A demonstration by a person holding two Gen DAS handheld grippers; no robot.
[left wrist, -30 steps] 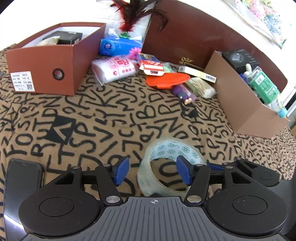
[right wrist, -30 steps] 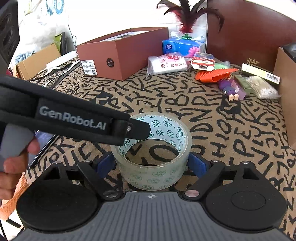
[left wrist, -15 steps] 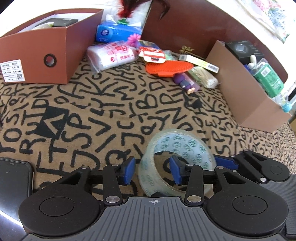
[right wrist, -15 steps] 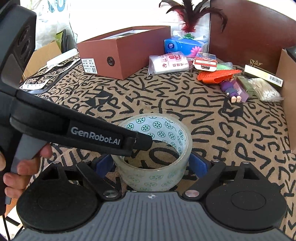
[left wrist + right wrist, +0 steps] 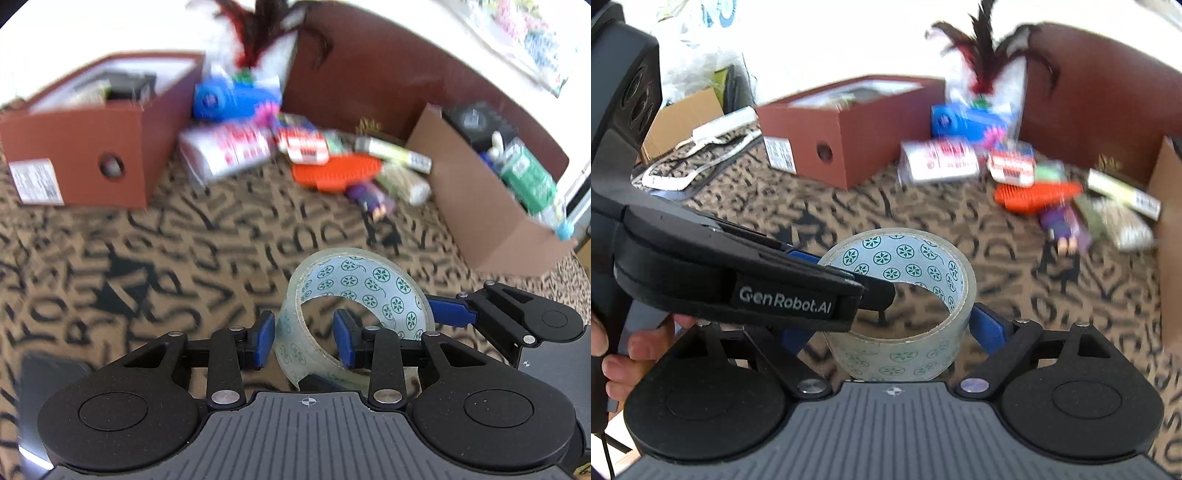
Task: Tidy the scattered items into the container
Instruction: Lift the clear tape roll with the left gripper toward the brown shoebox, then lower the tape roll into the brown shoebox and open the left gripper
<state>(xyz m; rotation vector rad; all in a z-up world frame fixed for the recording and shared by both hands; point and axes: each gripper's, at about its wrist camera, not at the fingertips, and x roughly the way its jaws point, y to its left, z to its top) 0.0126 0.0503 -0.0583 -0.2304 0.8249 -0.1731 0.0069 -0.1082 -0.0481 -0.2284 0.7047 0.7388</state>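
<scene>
A roll of clear tape [image 5: 354, 295] with a green-patterned core is held by both grippers above the patterned cloth. My left gripper [image 5: 303, 341] is shut on the roll's near-left wall, one finger outside and one inside the ring. My right gripper [image 5: 892, 332] is shut around the whole tape roll [image 5: 905, 295], its blue fingers on opposite outer sides. The left gripper's body [image 5: 738, 273] crosses the right wrist view. A red-brown shoebox [image 5: 92, 147] holding some items stands at the far left.
A pile lies at the back: blue tissue pack [image 5: 236, 99], white-red packet [image 5: 229, 151], orange brush [image 5: 336, 173], purple toy [image 5: 369, 197], cotton swabs [image 5: 402, 181]. A cardboard box [image 5: 491, 218] with bottles stands right. A dark phone [image 5: 48, 387] lies at the near left.
Both grippers have lifted the tape roll off the cloth and tilted it. The left gripper's fingers have closed on the roll's wall. The background is now blurred by motion.
</scene>
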